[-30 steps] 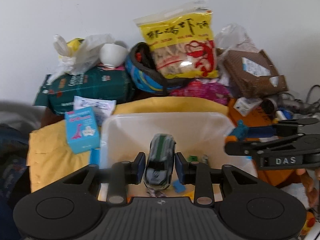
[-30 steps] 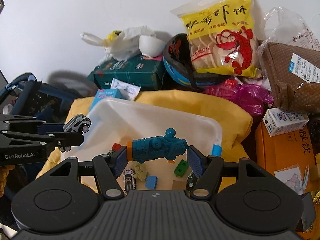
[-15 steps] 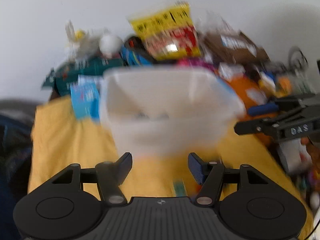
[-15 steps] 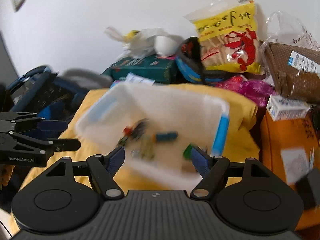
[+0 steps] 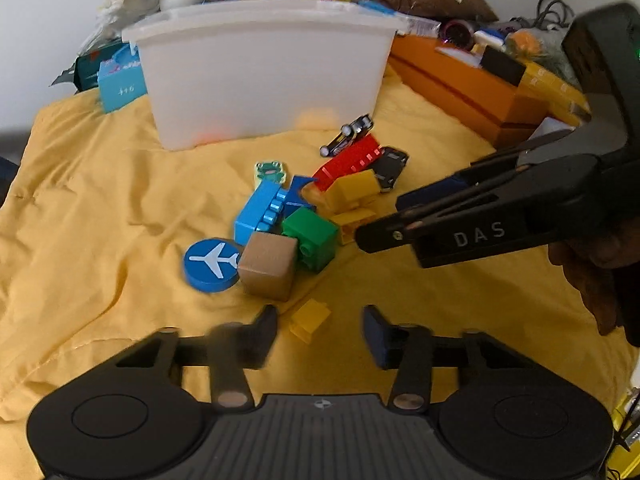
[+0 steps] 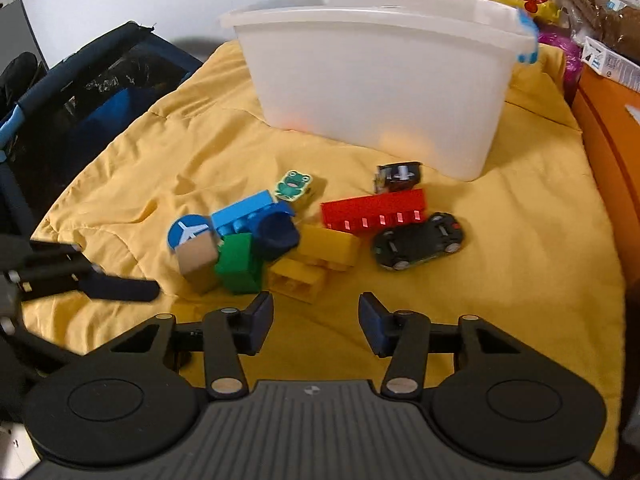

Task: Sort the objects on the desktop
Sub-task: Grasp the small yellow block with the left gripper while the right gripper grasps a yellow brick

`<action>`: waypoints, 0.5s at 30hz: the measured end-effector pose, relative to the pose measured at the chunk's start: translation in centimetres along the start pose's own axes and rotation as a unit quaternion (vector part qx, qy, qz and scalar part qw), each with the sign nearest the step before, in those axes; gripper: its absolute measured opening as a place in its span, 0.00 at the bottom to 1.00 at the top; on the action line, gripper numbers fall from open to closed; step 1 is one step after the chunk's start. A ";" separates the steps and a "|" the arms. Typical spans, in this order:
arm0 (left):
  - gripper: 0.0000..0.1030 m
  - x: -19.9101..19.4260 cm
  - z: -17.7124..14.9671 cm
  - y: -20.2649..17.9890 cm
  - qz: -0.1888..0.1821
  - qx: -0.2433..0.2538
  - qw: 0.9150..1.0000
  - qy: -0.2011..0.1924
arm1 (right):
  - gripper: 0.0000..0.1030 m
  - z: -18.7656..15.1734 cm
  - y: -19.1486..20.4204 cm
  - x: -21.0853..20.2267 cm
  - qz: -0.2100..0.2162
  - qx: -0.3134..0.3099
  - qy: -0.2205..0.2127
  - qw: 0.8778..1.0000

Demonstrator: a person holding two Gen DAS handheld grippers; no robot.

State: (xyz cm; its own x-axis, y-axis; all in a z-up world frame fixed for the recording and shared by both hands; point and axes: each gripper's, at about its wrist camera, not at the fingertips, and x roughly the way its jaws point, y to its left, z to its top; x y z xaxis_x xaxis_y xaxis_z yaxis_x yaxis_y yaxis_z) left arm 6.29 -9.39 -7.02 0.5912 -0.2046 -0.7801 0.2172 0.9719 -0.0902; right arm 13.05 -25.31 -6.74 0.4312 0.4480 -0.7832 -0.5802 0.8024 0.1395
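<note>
A heap of toys lay on the yellow cloth (image 5: pixel 100 208) in front of the white bin (image 5: pixel 264 68): a blue airplane disc (image 5: pixel 210 266), a wooden cube (image 5: pixel 268 270), a green brick (image 5: pixel 312 238), a blue brick (image 5: pixel 258 210), yellow bricks (image 5: pixel 354 196), a red brick (image 5: pixel 348 160), a frog tile (image 5: pixel 270 172) and two toy cars, a black one (image 6: pixel 418 240) on its roof and a smaller one (image 6: pixel 398 176) next to the bin wall. One small yellow piece (image 5: pixel 308 318) lay apart, between the left gripper's (image 5: pixel 320 332) fingers without touching them.

A second earlier the left jaws had clamped a grey toy car and the right jaws a blue toy above the bin's open top. Both were now empty and closing, with gaps plainly showing. The bin had gone from being seen from above to being seen side-on. The right gripper (image 6: pixel 316 322) hovered low over bare cloth just short of the heap, its black body also reaching in beside the yellow bricks in the left view.
</note>
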 end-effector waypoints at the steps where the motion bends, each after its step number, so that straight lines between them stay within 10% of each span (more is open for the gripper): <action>1: 0.37 0.1 0.1 0.1 0.000 -0.006 1.000 -0.001 | 0.50 0.0 0.3 0.2 -0.001 -0.002 -0.003 1.000; 15: 0.24 0.5 -0.6 0.4 0.001 -0.009 1.000 -0.007 | 0.38 0.1 0.7 2.0 -0.008 0.003 -0.003 1.000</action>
State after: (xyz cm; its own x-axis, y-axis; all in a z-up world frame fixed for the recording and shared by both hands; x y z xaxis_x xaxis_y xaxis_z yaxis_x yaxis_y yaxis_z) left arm 6.21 -9.05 -7.83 0.6019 -0.2041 -0.7721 0.2025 0.9742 -0.0997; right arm 13.60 -23.82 -8.17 0.4447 0.4385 -0.7810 -0.5699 0.8112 0.1310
